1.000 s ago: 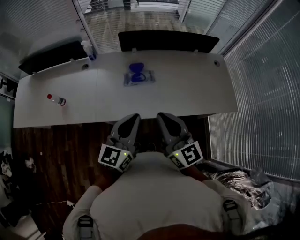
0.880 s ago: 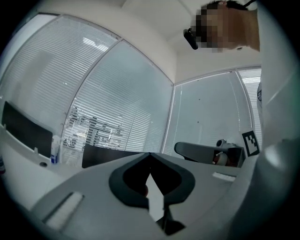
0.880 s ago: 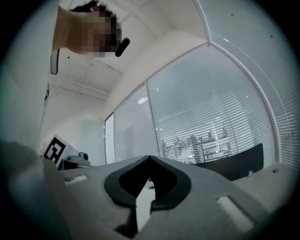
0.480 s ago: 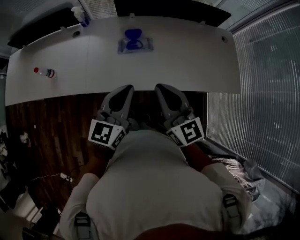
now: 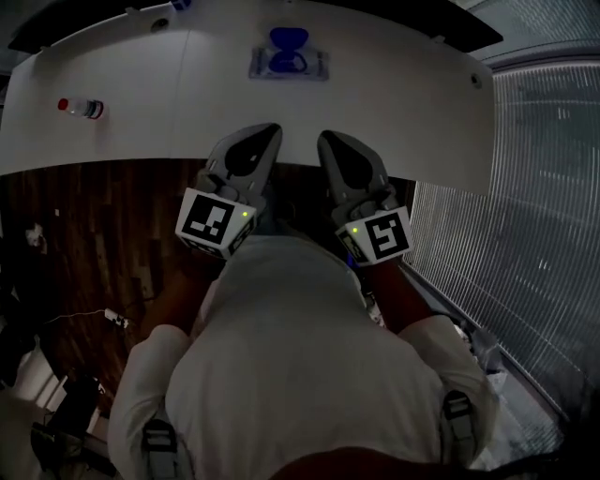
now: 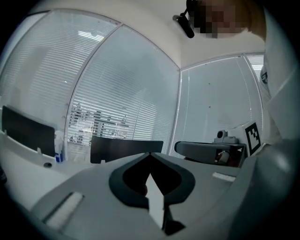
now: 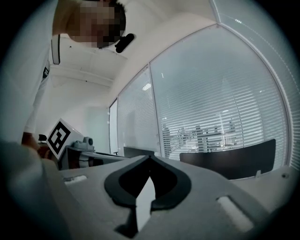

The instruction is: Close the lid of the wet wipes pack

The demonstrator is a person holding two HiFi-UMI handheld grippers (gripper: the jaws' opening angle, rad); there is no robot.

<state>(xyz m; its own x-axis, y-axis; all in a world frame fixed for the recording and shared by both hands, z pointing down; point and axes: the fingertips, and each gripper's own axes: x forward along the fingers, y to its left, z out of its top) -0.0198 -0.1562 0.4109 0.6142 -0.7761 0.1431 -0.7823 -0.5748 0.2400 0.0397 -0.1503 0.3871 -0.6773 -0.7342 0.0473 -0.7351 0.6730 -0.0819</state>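
Note:
The wet wipes pack (image 5: 288, 58) lies flat at the far middle of the white table (image 5: 141, 112). Its blue lid (image 5: 287, 39) stands open at the pack's far side. My left gripper (image 5: 266, 132) and right gripper (image 5: 329, 141) are held side by side in front of my chest, over the table's near edge and well short of the pack. Both are shut with nothing between the jaws, as the left gripper view (image 6: 150, 153) and the right gripper view (image 7: 150, 157) confirm. Neither gripper view shows the pack.
A clear bottle with a red cap (image 5: 80, 107) lies at the table's left. A blue-topped bottle (image 5: 180, 5) stands at the far edge beside a dark screen panel. Window blinds (image 5: 534, 206) run along the right. Dark wooden floor (image 5: 84, 244) is on the left.
The table and the pack have slid up and away in the head view. Both grippers have come up to the table's near edge, still side by side and shut.

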